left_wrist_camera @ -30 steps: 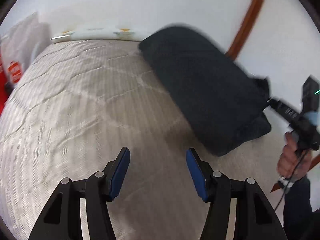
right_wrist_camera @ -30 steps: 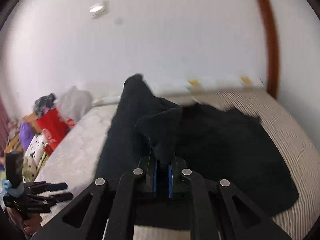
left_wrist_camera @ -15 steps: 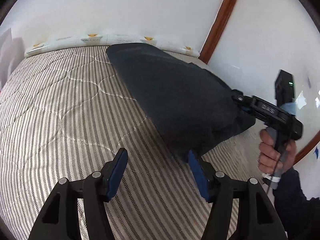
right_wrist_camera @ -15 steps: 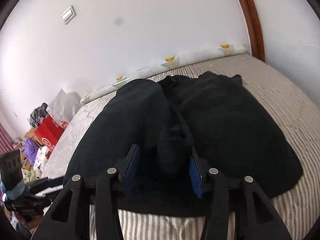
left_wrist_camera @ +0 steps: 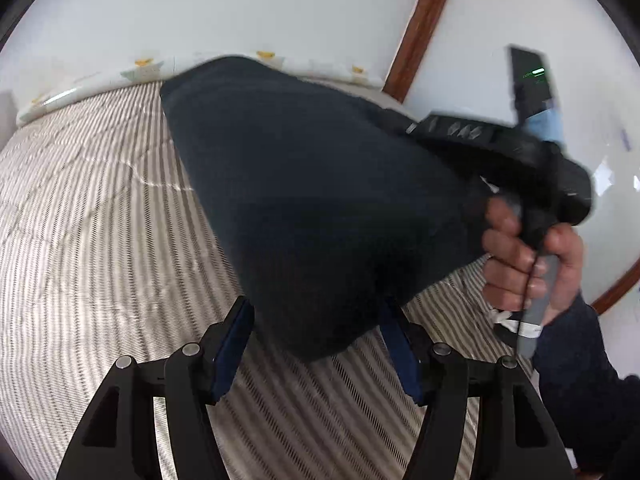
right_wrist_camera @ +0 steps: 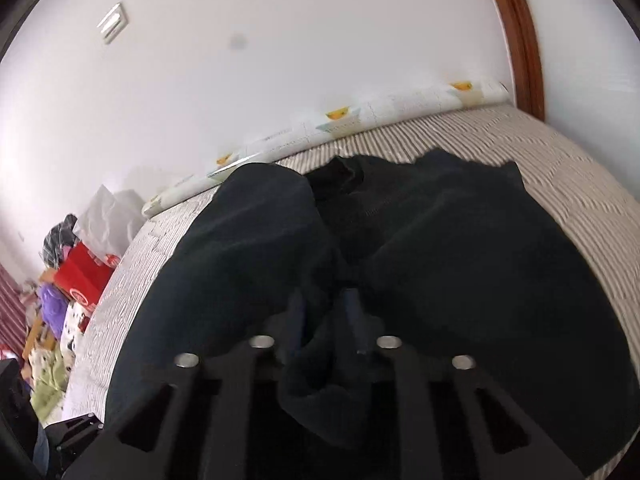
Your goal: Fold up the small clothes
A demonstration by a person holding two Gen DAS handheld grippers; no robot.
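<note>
Leftmost, off the bed's edge in the right wrist view, lay a clutter of household things – a red box (right_wrist_camera: 86, 278), a white bag (right_wrist_camera: 108, 220) and spotted fabric (right_wrist_camera: 60, 340); beside them stretched the bed (left_wrist_camera: 80, 240), its striped quilted mattress running up to a white wall (right_wrist_camera: 280, 60); a patterned white sheet edge (right_wrist_camera: 340, 118) lined the far side of the mattress. Next came the left claw (left_wrist_camera: 316, 344), spread, its blue pads (left_wrist_camera: 232, 344) standing either side of the near corner of the dark garment (left_wrist_camera: 320, 200) without visibly pressing on it; the jaws were not settled on the cloth. That garment – a dark, soft piece of clothing – lay partly on the mattress and partly lifted, draped up toward the right; in the right wrist view it covered the middle of the bed in two humped folds. Further right, the right claw (right_wrist_camera: 324, 312) was closing, pinching a bunched fold of the garment between its pads; the person's hand (left_wrist_camera: 528, 264) gripped its handle, a dark sleeve (left_wrist_camera: 580, 380) behind it; a brown wooden frame (left_wrist_camera: 420, 24) ran up the wall at the far right.
</note>
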